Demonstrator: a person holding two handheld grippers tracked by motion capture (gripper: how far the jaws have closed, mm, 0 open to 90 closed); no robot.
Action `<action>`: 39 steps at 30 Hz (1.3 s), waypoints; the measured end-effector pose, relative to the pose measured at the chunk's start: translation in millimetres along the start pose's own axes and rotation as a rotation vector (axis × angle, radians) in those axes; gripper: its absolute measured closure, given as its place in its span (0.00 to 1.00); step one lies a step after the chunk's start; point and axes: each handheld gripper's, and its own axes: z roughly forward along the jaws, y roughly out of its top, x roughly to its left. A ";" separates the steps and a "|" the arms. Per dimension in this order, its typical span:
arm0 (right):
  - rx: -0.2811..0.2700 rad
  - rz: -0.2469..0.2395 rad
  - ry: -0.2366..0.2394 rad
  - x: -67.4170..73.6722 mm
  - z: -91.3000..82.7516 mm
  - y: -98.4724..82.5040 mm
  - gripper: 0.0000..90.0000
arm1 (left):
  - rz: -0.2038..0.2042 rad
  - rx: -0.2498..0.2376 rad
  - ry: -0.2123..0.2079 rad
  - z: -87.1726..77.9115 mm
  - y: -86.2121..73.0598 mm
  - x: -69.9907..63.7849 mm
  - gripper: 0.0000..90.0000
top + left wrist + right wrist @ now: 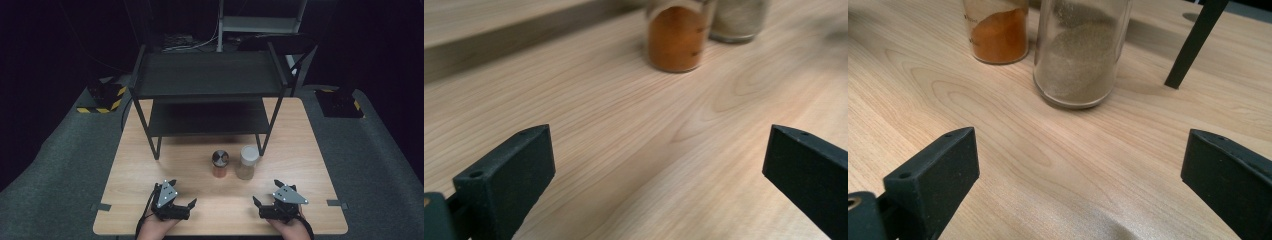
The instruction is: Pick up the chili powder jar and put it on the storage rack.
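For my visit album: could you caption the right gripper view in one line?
Open tongs face a jar of grey-brown powder and a jar of orange spice on a wooden table.

Both grippers [181,196] [267,193] rest low, fingers [509,175] spread wide.

Bare table [150,165] lies ahead of my grippers; the orange spice jar [220,163] and pale jar [247,162] stand just beside each other, the rack leg [262,142] close behind.
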 end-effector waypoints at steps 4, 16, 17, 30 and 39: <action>-0.005 0.009 -0.004 -0.3 -0.3 -0.9 0.01 | 0.047 0.005 0.017 -0.1 0.8 -7.2 0.01; 0.008 0.008 0.007 -2.3 0.6 1.3 0.00 | 0.070 0.001 0.029 -1.4 -0.6 -11.0 0.01; 0.008 0.012 0.007 -2.5 0.6 1.3 0.00 | 0.072 -0.002 0.028 -1.7 -1.3 -11.2 0.01; -0.002 0.052 -0.001 -4.6 -0.2 -0.7 0.00 | 0.092 -0.009 0.039 -4.9 -4.1 -14.5 0.01; -0.008 0.090 0.002 -7.9 -1.8 -2.6 0.00 | 0.105 -0.010 0.043 -5.5 -4.6 -16.7 0.01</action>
